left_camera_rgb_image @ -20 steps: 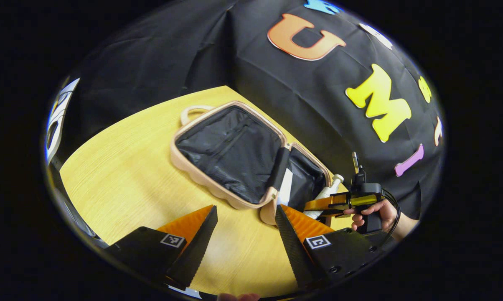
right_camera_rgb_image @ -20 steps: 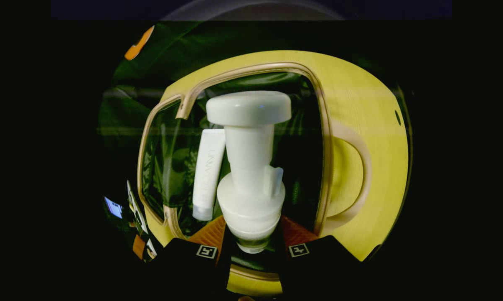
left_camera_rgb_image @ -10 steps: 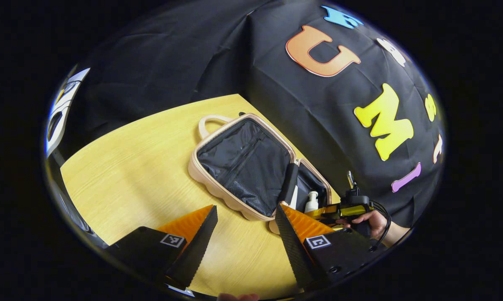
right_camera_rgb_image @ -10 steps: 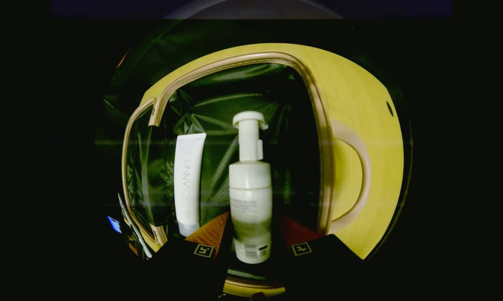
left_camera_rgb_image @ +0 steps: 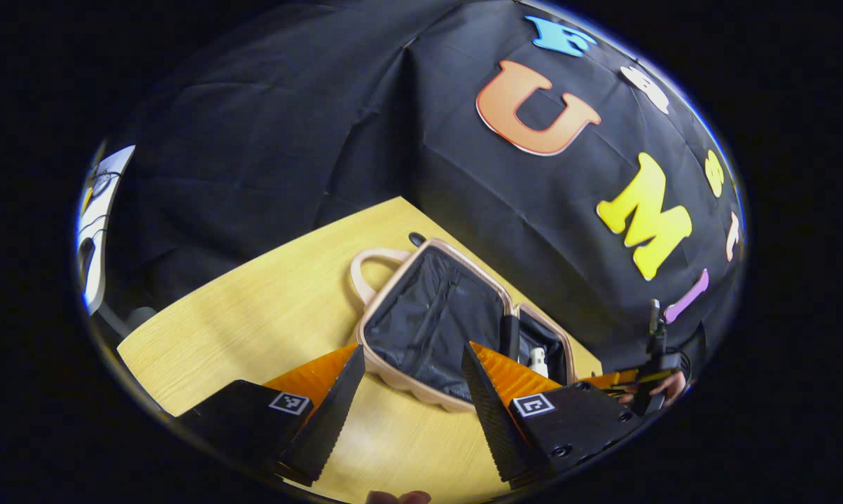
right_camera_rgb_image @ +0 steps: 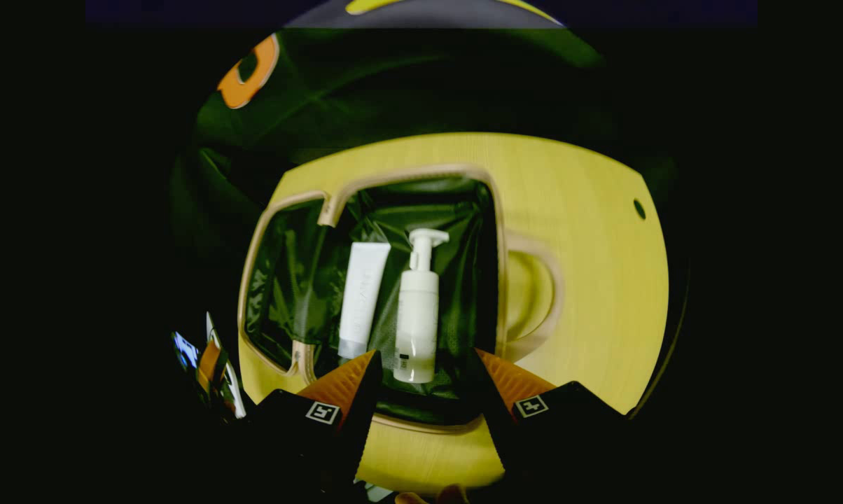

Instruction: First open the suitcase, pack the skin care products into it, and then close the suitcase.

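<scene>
Both claws stand spread with nothing between their fingers. Seen in the right gripper view, the right gripper [right_camera_rgb_image: 425, 381] hangs above the open suitcase [right_camera_rgb_image: 500, 280], which lies flat on a yellow wooden table [right_camera_rgb_image: 589, 231]. Two skin care products rest side by side on the dark lining of the nearer half: a white tube [right_camera_rgb_image: 363, 297] toward 9 o'clock and a white pump bottle [right_camera_rgb_image: 417, 315] just beside it toward 3 o'clock, its pump head pointing to 12 o'clock. The bottle's base lies between the spread fingers but apart from them. A beige handle [right_camera_rgb_image: 544, 301] curves out from the case at 3 o'clock. Seen in the left gripper view, the left gripper [left_camera_rgb_image: 411, 381] hovers over the table [left_camera_rgb_image: 267, 315] just short of the suitcase [left_camera_rgb_image: 428, 329], whose two halves lie open toward 1 o'clock. At 4 o'clock, a hand [left_camera_rgb_image: 663, 386] holds the right gripper's grip.
</scene>
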`<state>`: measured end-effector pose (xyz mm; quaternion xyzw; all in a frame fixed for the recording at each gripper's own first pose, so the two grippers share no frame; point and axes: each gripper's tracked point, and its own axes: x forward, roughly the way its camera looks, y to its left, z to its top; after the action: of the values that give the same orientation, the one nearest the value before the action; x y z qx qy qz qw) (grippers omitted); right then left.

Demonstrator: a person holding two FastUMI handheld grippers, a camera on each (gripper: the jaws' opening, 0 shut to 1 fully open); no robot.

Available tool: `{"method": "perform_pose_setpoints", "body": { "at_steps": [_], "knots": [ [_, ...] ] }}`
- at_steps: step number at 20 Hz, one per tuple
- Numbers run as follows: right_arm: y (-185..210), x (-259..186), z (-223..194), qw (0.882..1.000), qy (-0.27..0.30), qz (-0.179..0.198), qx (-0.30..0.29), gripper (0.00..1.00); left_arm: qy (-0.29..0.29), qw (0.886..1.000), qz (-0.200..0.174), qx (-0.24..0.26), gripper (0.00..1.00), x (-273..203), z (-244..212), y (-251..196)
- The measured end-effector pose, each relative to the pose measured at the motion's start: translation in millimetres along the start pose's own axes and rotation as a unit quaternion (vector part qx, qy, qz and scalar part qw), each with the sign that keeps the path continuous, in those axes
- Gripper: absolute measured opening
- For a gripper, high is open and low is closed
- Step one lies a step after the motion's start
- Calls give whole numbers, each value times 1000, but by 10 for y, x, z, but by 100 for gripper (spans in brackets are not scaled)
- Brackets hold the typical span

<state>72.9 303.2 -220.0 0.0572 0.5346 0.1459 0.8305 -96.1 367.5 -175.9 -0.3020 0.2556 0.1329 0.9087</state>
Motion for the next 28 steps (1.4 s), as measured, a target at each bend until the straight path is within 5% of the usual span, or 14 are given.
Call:
{"method": "perform_pose_setpoints", "body": {
  "at_steps": [1,7,10,11,12,14,15,16,18,19,20,24,25,28],
  "knots": [
    [-60,-156,43,999,-35,-8,-37,80,-3,1000,-3,-5,90,98,102,93],
    [-150,-1075,84,979,-156,8,-129,74,22,998,-42,-40,89,835,281,466],
    [-262,-1358,85,957,-199,-34,-208,67,21,994,-75,-77,88,1097,305,452],
    [-195,-1441,76,951,-211,-33,-222,74,22,993,-76,-87,77,1179,307,483],
    [-137,-1506,60,948,-217,-31,-230,74,22,992,-75,-98,88,1242,320,534],
    [-19,-1554,-9,948,-217,-18,-233,71,19,989,-73,-125,87,1355,328,573],
    [25,-1552,-25,948,-217,-12,-232,70,16,986,-78,-143,97,1412,351,543],
    [44,-1560,-24,948,-218,-12,-232,70,14,984,-77,-158,83,1471,350,534],
    [-25,-1556,-33,947,-218,-21,-235,70,23,983,-71,-166,71,1573,270,541],
    [-61,-1551,-36,949,-216,-25,-230,70,29,984,-64,-164,80,1644,240,559],
    [-100,-1557,-52,951,-215,-27,-220,70,34,985,-57,-162,61,1662,223,550],
    [-273,-1626,-131,961,-210,-29,-178,68,17,990,-25,-141,29,1771,302,558],
    [-311,-1634,-128,961,-213,-32,-172,70,15,990,-20,-137,9,1750,335,550],
    [-469,-1801,-59,958,-241,-45,-151,68,-9,994,-9,-106,10,1615,565,367]
  ]
}}
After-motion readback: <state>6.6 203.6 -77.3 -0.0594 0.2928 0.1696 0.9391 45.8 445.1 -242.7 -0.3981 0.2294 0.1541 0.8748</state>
